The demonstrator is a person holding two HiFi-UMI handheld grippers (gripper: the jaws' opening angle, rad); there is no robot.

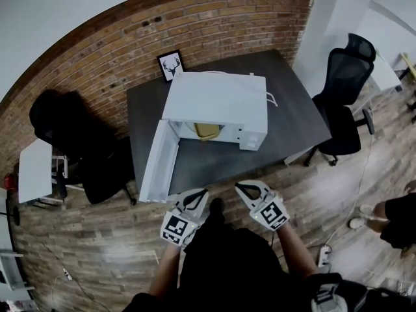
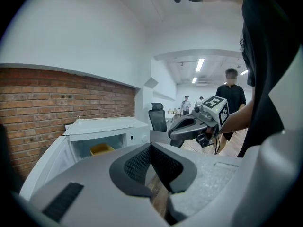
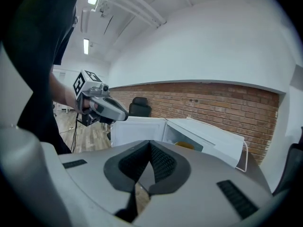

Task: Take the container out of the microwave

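My left gripper (image 1: 203, 192) and right gripper (image 1: 239, 186) are pressed together, empty; unopened, they'd likely shove the shallow yellow container (image 1: 208, 131) deeper into the white box-shaped microwave (image 1: 218, 103).

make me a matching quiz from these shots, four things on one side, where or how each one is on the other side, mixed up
Things:
1. white microwave door
2. small yellow container
3. black-framed deer picture
4. black mesh office chair

Places or states:
A. leaning against the red brick wall
B. swung wide open
C. on the wooden floor, off the right end of the dark grey table in the head view
D. inside the white microwave

Pairs: 1-B, 2-D, 3-A, 4-C
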